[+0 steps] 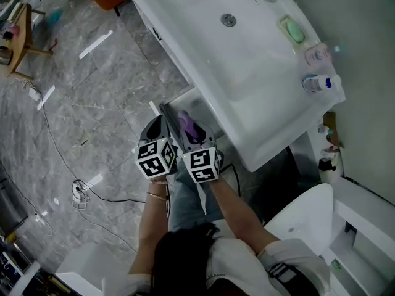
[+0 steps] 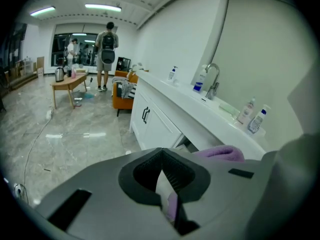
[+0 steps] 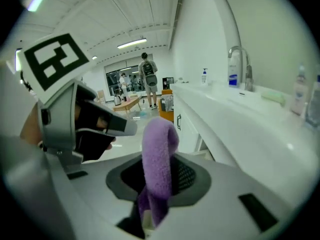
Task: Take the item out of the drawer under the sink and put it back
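A purple towel (image 1: pixel 188 125) sticks up from my right gripper (image 1: pixel 190 133), which is shut on it; in the right gripper view the towel (image 3: pixel 159 159) stands bent over between the pads of the right gripper (image 3: pixel 160 176). My left gripper (image 1: pixel 158 127) hangs close beside it on the left, also visible as the left gripper (image 3: pixel 97 126). Its tips meet in the left gripper view (image 2: pixel 161 156). A thin white and purple sliver shows in the slit behind them, and I cannot tell what it is. The open drawer (image 1: pixel 178 100) lies just beyond both grippers, under the sink (image 1: pixel 247 48).
The white counter carries a green soap dish (image 1: pixel 295 29) and bottles (image 1: pixel 318 82). A toilet (image 1: pixel 308 214) stands to my right. A cable (image 1: pixel 80 190) lies on the marble floor. A cabinet door with a black handle (image 2: pixel 146 115) is left of the drawer. People (image 2: pixel 107 49) stand far off.
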The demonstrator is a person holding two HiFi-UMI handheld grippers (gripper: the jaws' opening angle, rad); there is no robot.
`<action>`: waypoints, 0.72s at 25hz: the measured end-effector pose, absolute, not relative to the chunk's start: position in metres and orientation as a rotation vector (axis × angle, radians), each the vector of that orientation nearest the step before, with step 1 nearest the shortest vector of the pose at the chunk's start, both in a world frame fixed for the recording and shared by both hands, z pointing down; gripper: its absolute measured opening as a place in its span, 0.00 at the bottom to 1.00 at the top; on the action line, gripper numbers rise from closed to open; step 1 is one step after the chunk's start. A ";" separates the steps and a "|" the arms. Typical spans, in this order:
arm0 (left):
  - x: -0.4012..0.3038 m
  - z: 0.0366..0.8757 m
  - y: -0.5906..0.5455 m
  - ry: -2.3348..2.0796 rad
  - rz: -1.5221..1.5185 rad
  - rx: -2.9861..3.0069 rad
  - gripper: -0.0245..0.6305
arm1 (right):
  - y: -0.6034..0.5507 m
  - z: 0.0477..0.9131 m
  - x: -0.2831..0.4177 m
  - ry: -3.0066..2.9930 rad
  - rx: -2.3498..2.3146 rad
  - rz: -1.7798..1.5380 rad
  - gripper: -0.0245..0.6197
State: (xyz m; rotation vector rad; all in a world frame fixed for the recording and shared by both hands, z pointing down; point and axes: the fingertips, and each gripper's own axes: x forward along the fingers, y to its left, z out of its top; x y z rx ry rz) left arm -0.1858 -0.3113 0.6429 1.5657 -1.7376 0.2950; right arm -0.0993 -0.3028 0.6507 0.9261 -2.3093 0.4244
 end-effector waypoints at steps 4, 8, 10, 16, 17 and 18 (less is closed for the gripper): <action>-0.182 0.623 -0.301 -1.756 0.271 1.571 0.04 | -0.304 0.615 -0.098 -2.368 0.938 0.378 0.20; -0.169 0.601 -0.301 -1.760 0.261 1.623 0.04 | -0.303 0.585 -0.088 -2.413 0.957 0.330 0.20; -0.164 0.586 -0.300 -1.764 0.238 1.645 0.04 | -0.300 0.567 -0.084 -2.436 0.975 0.318 0.20; -0.147 0.532 -0.289 -1.805 0.181 1.730 0.04 | -0.297 0.512 -0.068 -2.489 1.053 0.284 0.20; -0.143 0.526 -0.289 -1.806 0.177 1.755 0.04 | -0.298 0.502 -0.064 -2.501 1.064 0.276 0.20; -0.140 0.521 -0.289 -1.804 0.171 1.779 0.04 | -0.298 0.491 -0.061 -2.514 1.075 0.263 0.20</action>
